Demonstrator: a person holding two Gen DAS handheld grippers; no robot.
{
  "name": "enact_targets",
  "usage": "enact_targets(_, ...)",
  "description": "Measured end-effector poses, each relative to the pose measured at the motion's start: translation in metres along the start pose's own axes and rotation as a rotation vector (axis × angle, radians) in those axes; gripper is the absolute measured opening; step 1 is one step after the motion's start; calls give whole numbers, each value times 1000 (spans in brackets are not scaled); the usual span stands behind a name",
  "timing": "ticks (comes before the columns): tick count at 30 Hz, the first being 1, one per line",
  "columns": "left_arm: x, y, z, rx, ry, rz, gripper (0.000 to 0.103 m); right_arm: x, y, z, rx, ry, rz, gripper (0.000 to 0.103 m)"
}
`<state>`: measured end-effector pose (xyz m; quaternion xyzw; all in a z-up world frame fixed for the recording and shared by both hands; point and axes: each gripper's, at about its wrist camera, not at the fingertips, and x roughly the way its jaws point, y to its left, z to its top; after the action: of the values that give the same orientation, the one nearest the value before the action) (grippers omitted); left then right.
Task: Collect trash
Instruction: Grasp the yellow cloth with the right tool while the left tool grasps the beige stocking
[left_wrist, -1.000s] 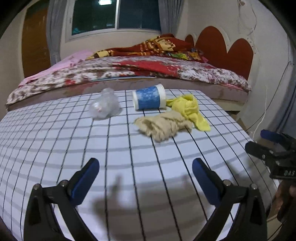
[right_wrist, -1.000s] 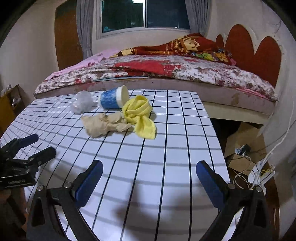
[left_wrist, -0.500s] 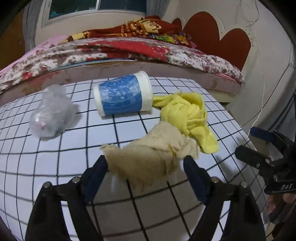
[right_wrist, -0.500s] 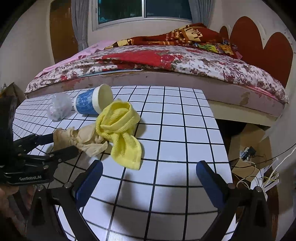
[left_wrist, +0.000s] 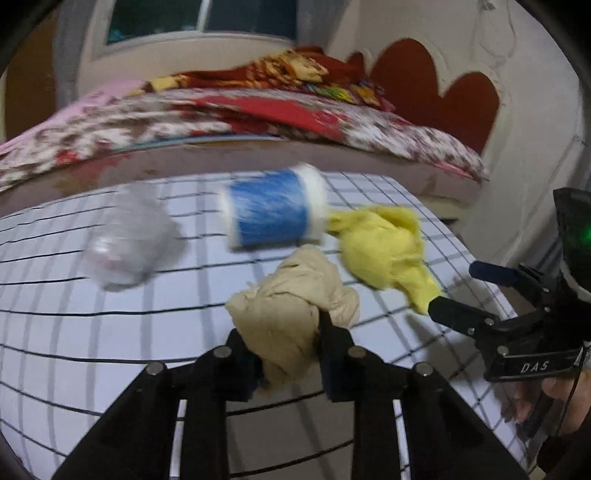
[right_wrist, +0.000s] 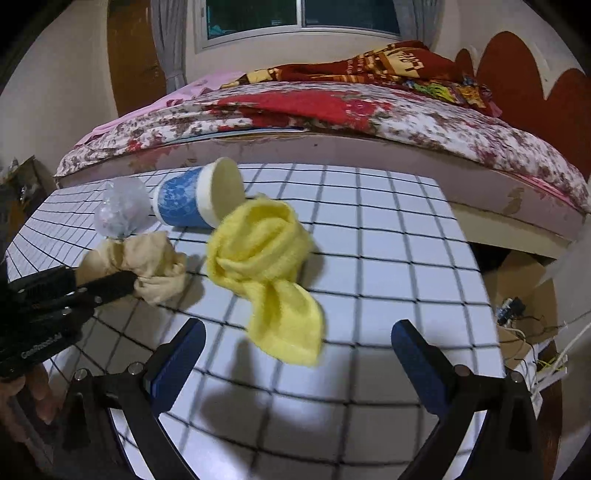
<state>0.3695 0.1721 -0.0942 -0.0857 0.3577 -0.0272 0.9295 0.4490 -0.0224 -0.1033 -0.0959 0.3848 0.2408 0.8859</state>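
Note:
A crumpled beige cloth (left_wrist: 291, 295) (right_wrist: 147, 258) lies on the white grid-patterned table (left_wrist: 74, 332) (right_wrist: 388, 258). My left gripper (left_wrist: 284, 332) (right_wrist: 103, 278) is closing on it, and its pads press the cloth from both sides. To the right lies a yellow cloth (left_wrist: 380, 247) (right_wrist: 258, 243). My right gripper (right_wrist: 297, 328) (left_wrist: 456, 286) stands open just in front of the yellow cloth's tail, with nothing gripped. Behind the cloths, a blue paper cup (left_wrist: 273, 214) (right_wrist: 181, 201) lies on its side next to a clear plastic wad (left_wrist: 129, 240) (right_wrist: 122, 208).
A bed with a flowered cover (right_wrist: 369, 118) runs along the table's far edge. Beyond the table's right edge, a cardboard box and loose cables (right_wrist: 524, 288) sit on the floor. A person's hand (right_wrist: 33, 387) (left_wrist: 554, 398) holds each gripper.
My left gripper moved forward to the beige cloth and shut on it. My right gripper moved forward toward the yellow cloth and stayed open.

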Motion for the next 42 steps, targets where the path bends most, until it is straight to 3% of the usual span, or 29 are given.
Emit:
enact_targets(5,1,17,6,-18,-8,73,27,27,18,22,-4,14,3,100)
enact_targets(8,6,19,7,-15,4,75,27,45,20,32,15,54,9,72)
enact_targets(10,7,17,6,-9,7,69,27,51,20,34,32,78,31,40)
enact_targets(12,4,14,3,3,1,66,27,46,20,32,28,65,28,31)
enact_targets(26,-48,-33,-26,86,-75,52,27,-53,-12,-25,55,-62,2,29)
enact_targets(42,-110,-105,-71,147,-134,3,27,-172,-21,-102,36,-177,-53,29)
